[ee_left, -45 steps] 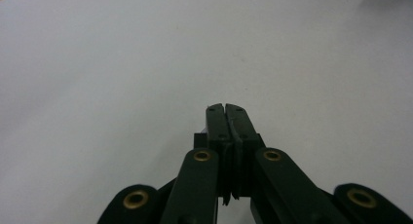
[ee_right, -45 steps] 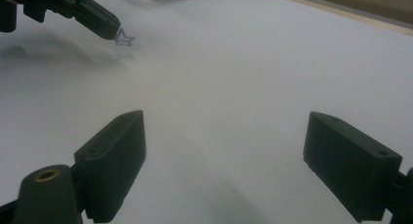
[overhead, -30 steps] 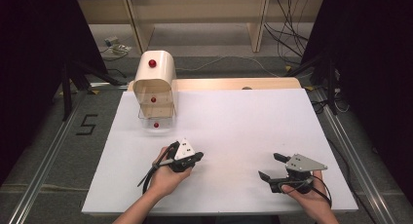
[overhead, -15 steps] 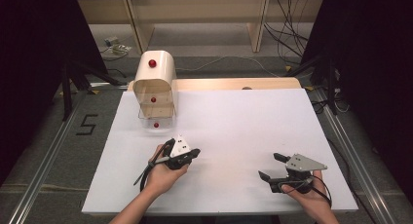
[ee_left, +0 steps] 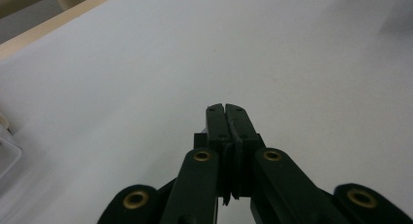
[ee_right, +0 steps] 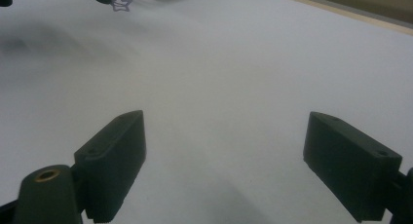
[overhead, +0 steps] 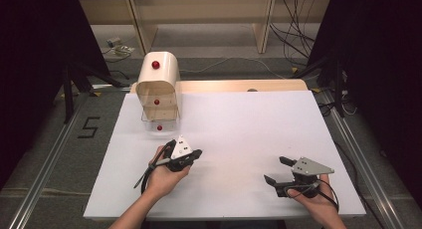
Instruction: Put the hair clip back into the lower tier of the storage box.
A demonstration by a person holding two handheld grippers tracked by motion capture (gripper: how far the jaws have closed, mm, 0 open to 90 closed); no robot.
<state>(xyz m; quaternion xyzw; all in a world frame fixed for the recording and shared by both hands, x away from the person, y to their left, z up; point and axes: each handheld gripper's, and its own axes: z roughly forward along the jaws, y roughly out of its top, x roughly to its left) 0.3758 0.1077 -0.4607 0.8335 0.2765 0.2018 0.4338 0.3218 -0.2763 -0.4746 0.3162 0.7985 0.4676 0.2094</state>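
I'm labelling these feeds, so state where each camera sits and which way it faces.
High view: above the person's side, looking forward and down at the white table, both hands, cream drawer box.
Left gripper view: rides the left gripper, jaws shut, facing tabletop.
Right gripper view: rides the right gripper, jaws open.
Shared: the table.

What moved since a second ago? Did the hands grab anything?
The left gripper slid a little toward the table's left side, jaws shut on nothing. Nothing was grabbed or let go. The right gripper stayed put, jaws open, and the small cabinet did not move.
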